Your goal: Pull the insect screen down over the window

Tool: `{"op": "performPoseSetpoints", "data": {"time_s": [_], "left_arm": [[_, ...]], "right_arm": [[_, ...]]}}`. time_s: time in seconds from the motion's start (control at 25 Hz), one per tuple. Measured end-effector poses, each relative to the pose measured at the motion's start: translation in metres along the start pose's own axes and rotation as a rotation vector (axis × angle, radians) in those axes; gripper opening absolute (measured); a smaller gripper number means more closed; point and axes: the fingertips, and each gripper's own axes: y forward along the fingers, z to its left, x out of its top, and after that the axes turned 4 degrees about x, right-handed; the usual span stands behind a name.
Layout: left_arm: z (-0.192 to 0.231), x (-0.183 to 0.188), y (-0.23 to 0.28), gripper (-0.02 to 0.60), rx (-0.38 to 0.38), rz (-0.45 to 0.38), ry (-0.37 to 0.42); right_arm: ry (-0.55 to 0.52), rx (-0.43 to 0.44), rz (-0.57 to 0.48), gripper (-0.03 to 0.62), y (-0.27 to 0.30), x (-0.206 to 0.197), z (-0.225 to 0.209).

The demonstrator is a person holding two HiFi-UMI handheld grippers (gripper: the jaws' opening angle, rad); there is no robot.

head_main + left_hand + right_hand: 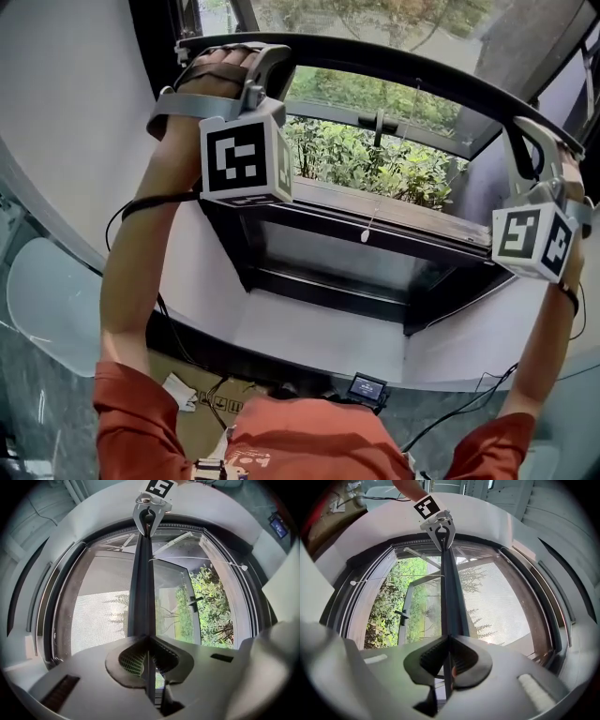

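The left gripper point(149, 656) and right gripper point(449, 660) each clamp the screen bar point(403, 73), which runs from ten to three o'clock. The mesh point(101, 616) covers the upper window point(347, 253); the lower part, toward six, lies uncovered.

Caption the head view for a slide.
The left gripper and right gripper grip the screen bar at its two ends across the window.

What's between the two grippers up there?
The insect screen's dark pull bar runs from the left gripper to the right gripper, both shut on it. The head view shows it best.
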Motion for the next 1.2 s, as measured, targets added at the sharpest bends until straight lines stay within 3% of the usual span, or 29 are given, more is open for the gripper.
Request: {"op": "performPoseSetpoints", "data": {"time_s": [0.76, 1.2], "left_arm": [[-0.105, 0.005, -0.025, 0.023, -0.135, 0.002, -0.02], [-0.123, 0.003, -0.029, 0.023, -0.124, 0.015, -0.032]], "right_arm": [[0.059, 0.124, 0.003, 0.028, -0.008, -0.011, 0.106], [0.09, 0.14, 0.007, 0.028, -0.008, -0.011, 0.124]]}}
